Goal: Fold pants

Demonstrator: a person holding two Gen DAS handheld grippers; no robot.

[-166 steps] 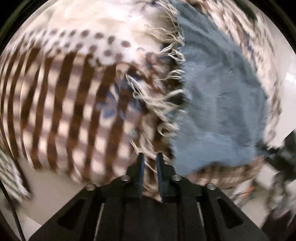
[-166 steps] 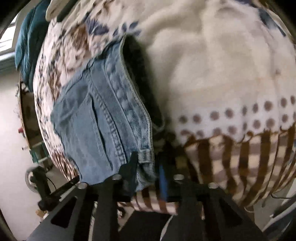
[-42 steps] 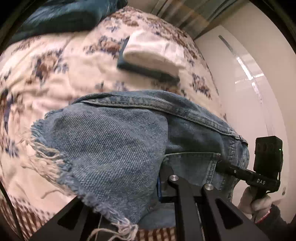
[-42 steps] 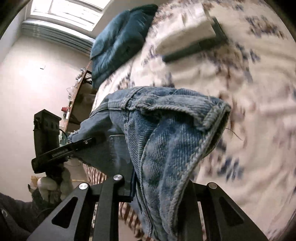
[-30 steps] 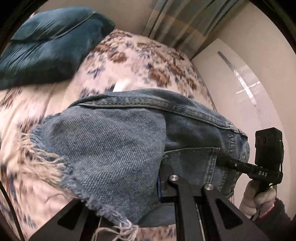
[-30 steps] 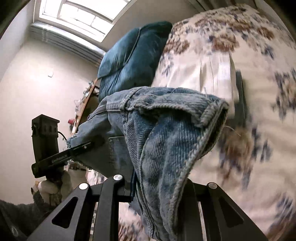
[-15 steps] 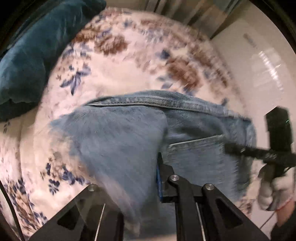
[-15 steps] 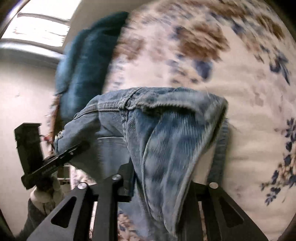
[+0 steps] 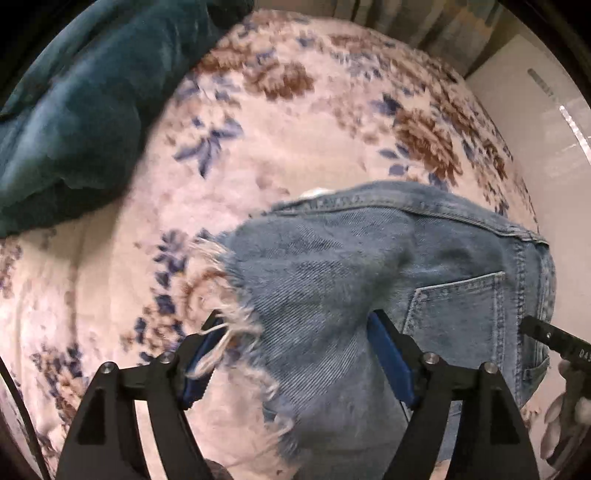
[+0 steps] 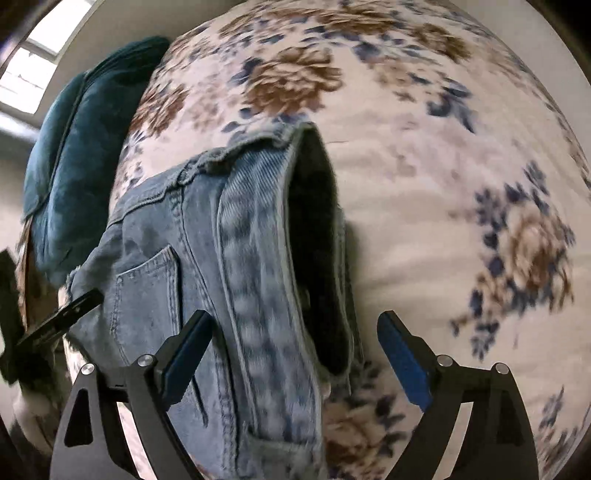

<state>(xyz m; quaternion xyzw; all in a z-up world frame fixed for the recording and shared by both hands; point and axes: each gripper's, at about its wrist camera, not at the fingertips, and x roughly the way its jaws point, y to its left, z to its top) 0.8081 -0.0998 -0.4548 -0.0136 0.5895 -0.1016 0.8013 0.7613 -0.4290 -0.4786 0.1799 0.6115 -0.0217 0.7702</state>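
Note:
The folded light-blue denim shorts (image 9: pixel 369 280) lie on the floral blanket (image 9: pixel 258 140), frayed hem to the left, back pocket to the right. My left gripper (image 9: pixel 295 328) is open, its blue-padded fingers wide apart on either side of the frayed leg. In the right wrist view the shorts (image 10: pixel 229 258) show their waistband edge and a dark opening. My right gripper (image 10: pixel 295 332) is open, fingers straddling the waistband end. The right gripper's tip shows at the far right of the left wrist view.
A dark teal pillow (image 9: pixel 70 110) lies at the upper left on the bed; it also shows in the right wrist view (image 10: pixel 81 155). A curtain (image 9: pixel 424 26) and a pale wall stand beyond the bed. A window (image 10: pixel 37 66) is at the top left.
Both grippers held the folded shorts, carried them over the bed, and have now opened, letting the shorts rest on the floral blanket.

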